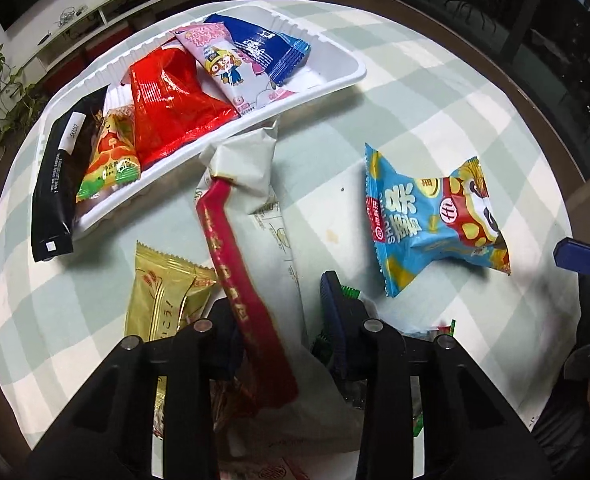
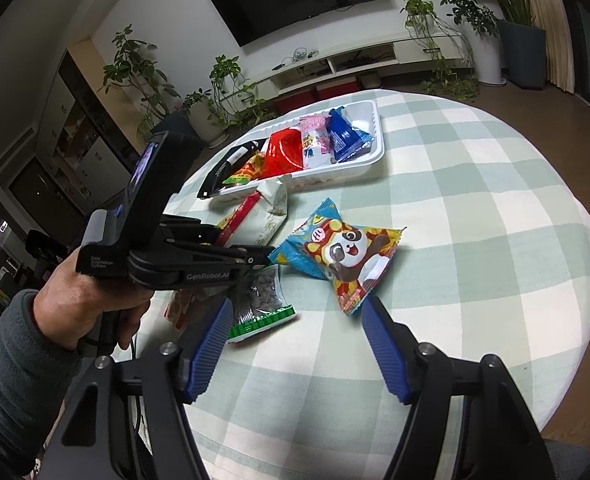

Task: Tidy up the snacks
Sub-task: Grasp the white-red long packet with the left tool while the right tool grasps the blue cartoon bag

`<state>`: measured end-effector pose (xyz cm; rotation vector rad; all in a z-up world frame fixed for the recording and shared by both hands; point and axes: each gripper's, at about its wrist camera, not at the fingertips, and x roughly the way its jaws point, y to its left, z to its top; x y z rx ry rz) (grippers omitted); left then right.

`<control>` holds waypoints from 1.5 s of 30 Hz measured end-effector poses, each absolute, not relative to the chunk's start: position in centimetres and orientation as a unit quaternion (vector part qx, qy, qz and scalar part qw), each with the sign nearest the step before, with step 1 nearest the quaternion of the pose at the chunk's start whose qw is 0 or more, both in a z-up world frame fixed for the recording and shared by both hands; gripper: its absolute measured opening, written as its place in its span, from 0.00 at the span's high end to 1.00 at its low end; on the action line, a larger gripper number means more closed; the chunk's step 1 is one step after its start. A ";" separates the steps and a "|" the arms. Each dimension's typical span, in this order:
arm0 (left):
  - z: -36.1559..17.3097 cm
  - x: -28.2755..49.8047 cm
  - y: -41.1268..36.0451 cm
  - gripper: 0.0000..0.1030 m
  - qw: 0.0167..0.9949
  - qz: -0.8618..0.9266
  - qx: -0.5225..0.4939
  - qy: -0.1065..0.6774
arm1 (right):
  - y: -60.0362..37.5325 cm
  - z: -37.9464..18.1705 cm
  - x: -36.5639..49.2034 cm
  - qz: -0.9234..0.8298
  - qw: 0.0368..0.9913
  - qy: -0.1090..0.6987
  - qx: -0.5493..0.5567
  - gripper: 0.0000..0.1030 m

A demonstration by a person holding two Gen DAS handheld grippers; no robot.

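**A:** Already clamped, the left gripper point(image 1: 283, 320) holds the long white snack packet with a red stripe point(image 1: 251, 240); its long axis runs toward twelve o'clock, tip touching the white plastic tray point(image 1: 335, 80).

**B:** And the right gripper point(image 2: 295, 348), jaws wide apart, has the blue panda-print pouch point(image 2: 343, 256) lying just ahead at twelve o'clock.

Bench cloth point(image 2: 475, 208) noted as pale green and white check. Tray point(image 1: 347, 76) white. Panda snack bag point(image 2: 347, 256) blue, red, yellow. Tongs' pads point(image 2: 383, 352) ribbed blue.
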<state>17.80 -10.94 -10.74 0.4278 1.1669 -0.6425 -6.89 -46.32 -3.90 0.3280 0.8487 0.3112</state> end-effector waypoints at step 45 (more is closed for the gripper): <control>-4.4 11.1 3.4 0.85 0.820 -0.322 -0.051 0.471 | -39.6 -7.9 6.2 0.247 0.775 0.543 -0.208 0.26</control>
